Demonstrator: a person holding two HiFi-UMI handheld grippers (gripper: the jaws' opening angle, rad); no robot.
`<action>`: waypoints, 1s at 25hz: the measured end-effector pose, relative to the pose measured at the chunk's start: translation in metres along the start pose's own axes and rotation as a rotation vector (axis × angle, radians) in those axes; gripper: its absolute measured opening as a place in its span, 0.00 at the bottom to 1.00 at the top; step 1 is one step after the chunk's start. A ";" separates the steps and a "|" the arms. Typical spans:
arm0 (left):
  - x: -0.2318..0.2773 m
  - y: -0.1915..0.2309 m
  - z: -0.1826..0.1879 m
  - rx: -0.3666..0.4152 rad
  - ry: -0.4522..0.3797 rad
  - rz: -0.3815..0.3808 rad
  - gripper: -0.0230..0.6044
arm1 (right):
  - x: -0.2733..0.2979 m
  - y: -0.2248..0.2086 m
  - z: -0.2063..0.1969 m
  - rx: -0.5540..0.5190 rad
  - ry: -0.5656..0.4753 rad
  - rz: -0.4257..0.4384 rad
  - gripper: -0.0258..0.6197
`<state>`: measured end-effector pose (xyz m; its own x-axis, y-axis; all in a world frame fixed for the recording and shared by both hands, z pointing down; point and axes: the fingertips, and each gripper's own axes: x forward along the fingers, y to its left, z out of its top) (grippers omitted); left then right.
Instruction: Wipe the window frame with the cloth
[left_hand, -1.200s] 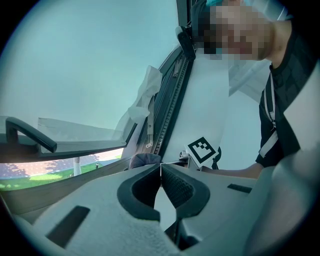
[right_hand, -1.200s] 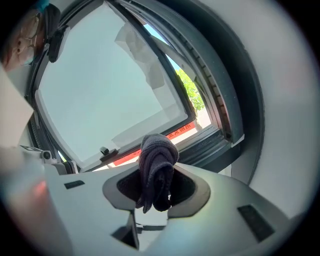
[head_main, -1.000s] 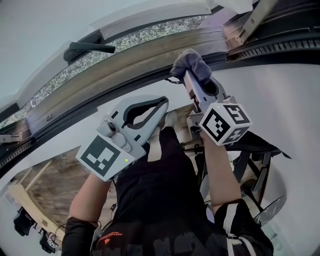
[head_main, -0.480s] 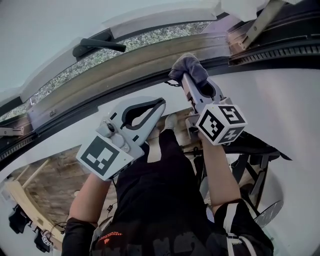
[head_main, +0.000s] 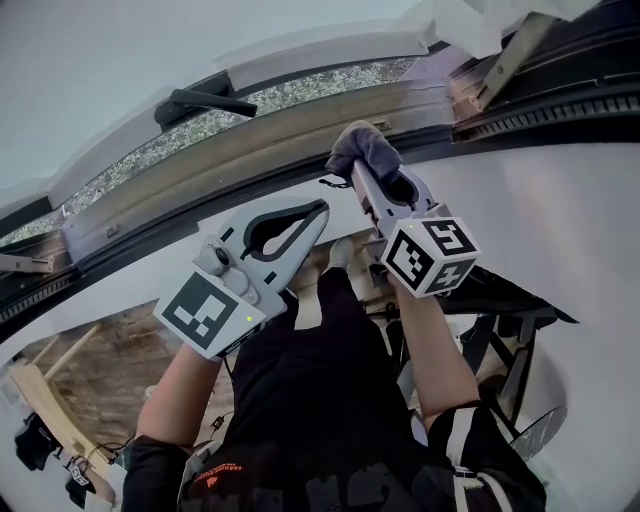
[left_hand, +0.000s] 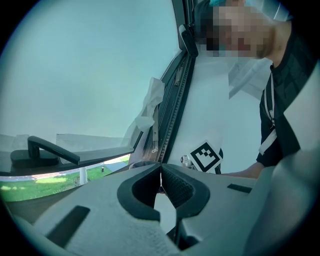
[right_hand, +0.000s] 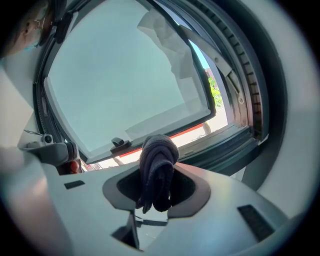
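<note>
**Grey cloth at window frame, right gripper clamped on it**

Your right gripper (head_main: 366, 176) has its jaws closed on the bunched dark-grey cloth (head_main: 362, 147). The cloth sticks out past the jaw tips and sits up at the lower rail of the window frame (head_main: 290, 128), to the right of the frame's black handle (head_main: 205, 100). I can't confirm firm contact with the rail. Your left gripper (head_main: 322, 208) has its pads together and is empty. It hangs below the frame, clear of it, pointing up toward the rail.

Black top (head_main: 310, 400); grey left tool (head_main: 322, 207), right tool (head_main: 356, 170)
Each bears a black-and-white marker cube (head_main: 432, 255); orange print (head_main: 222, 468) at the top's 7 o'clock.
</note>
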<state>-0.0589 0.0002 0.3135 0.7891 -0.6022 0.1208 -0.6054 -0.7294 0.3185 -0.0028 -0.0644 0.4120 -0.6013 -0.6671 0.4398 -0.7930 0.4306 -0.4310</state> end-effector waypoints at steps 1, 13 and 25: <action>0.001 0.000 0.004 0.010 -0.010 -0.003 0.07 | -0.001 0.000 0.003 0.001 -0.006 0.001 0.21; 0.022 -0.009 0.028 0.042 0.013 -0.027 0.07 | -0.039 -0.008 0.079 -0.043 -0.149 -0.024 0.21; 0.050 -0.023 0.058 0.083 -0.032 -0.078 0.07 | -0.085 -0.030 0.148 -0.095 -0.280 -0.095 0.21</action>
<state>-0.0115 -0.0325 0.2575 0.8313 -0.5516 0.0685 -0.5498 -0.7981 0.2463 0.0861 -0.1108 0.2708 -0.4837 -0.8431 0.2351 -0.8582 0.4041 -0.3167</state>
